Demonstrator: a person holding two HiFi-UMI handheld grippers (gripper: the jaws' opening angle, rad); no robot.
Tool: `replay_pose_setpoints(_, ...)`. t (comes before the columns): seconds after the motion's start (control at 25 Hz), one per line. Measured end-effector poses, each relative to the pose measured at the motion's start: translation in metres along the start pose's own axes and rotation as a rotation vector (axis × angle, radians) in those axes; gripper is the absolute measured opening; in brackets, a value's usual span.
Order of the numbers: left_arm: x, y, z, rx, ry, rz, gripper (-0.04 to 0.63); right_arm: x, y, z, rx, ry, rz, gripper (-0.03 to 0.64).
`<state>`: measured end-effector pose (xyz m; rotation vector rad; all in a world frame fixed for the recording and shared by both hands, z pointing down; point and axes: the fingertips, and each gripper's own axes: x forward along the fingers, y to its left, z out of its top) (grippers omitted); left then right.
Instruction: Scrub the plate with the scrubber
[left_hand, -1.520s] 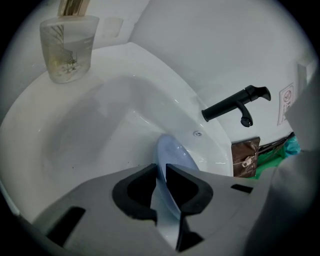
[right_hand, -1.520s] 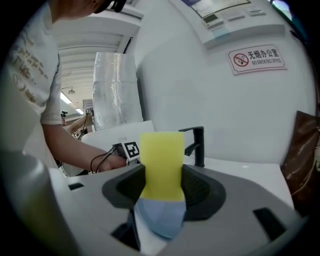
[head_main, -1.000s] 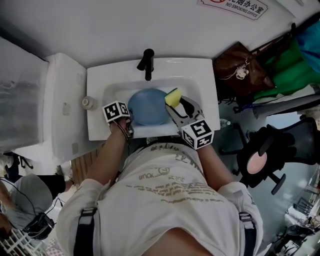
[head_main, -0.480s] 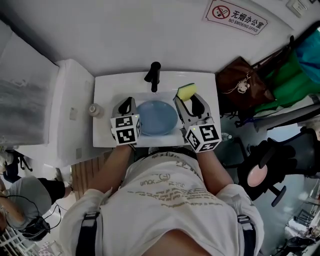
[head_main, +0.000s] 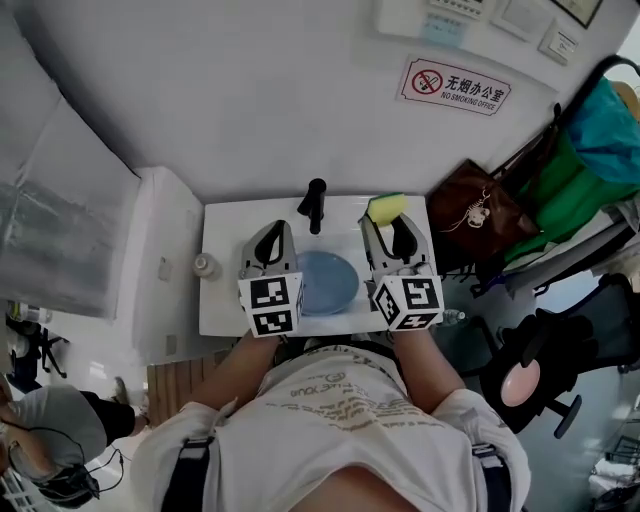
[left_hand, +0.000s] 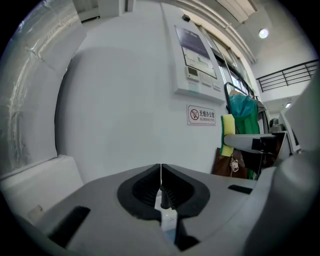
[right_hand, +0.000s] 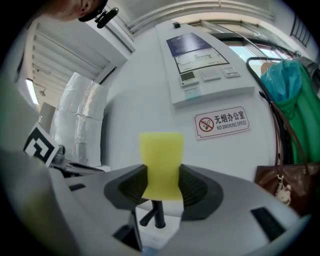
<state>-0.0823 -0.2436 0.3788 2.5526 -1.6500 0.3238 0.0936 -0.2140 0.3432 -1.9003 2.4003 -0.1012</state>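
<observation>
A round blue plate (head_main: 325, 282) lies in the basin of the white sink (head_main: 225, 300), below the black tap (head_main: 316, 205). My left gripper (head_main: 277, 232) is held above the plate's left side, pointing level at the wall; its jaws (left_hand: 160, 172) are pressed together with nothing between them. My right gripper (head_main: 390, 225) hovers above the plate's right side, shut on the yellow scrubber (head_main: 386, 207). In the right gripper view the scrubber (right_hand: 161, 165) stands upright between the pads and the tap (right_hand: 158, 215) shows below it. Neither gripper touches the plate.
A small bottle (head_main: 205, 265) stands on the sink's left rim. A white cabinet (head_main: 150, 250) adjoins the sink on the left. A brown bag (head_main: 480, 215) and green cloth (head_main: 565, 170) hang at the right, with a black chair (head_main: 540, 370) nearer. The wall carries a no-smoking sign (head_main: 457, 85).
Both grippers have risen from the basin and now point level at the wall. The left gripper left the plate's left edge. The scrubber rose off the plate with the right gripper.
</observation>
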Motion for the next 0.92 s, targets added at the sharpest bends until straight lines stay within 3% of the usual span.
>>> replay_pose_setpoints(0.36,-0.006,-0.009,0.006,0.045,-0.007,-0.041,0.026,0.002,0.003,0.005,0.004,0.004,-0.029,0.196)
replay_pose_setpoints(0.92,-0.028,-0.007,0.007,0.029,-0.015,-0.057,0.026,-0.014,0.019,0.004,-0.007,0.012,-0.084,0.196)
